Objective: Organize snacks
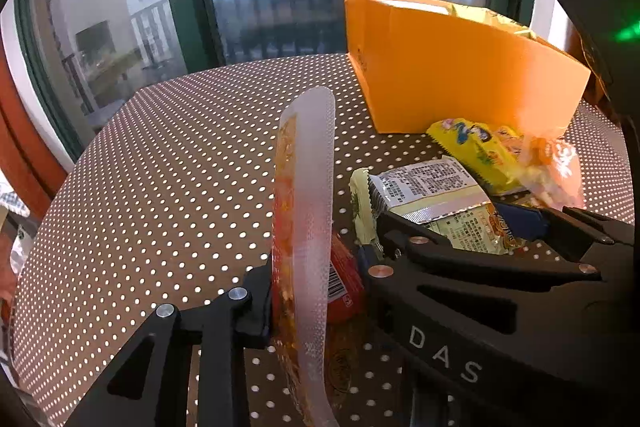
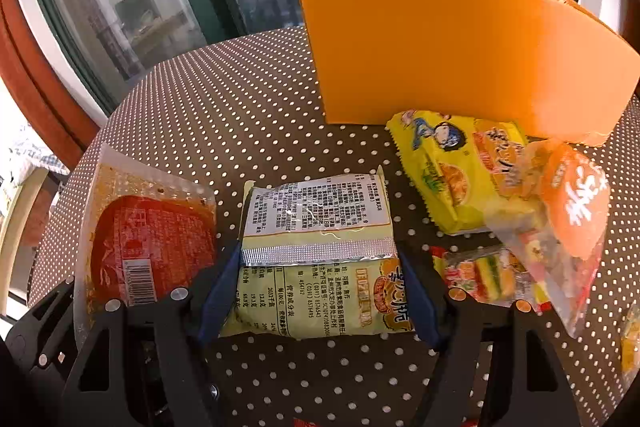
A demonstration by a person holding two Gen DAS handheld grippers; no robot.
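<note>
Orange box (image 2: 460, 55) borders snack packets (image 2: 316, 255); dotted table (image 2: 240, 107) leftward lies bare.

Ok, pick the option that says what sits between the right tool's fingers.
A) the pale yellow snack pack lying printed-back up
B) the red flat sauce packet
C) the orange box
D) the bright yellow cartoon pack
A: in the right wrist view the pale yellow snack pack lies between the right tool's two blue-padded fingers, while the red sauce packet stands off to the left.
</note>
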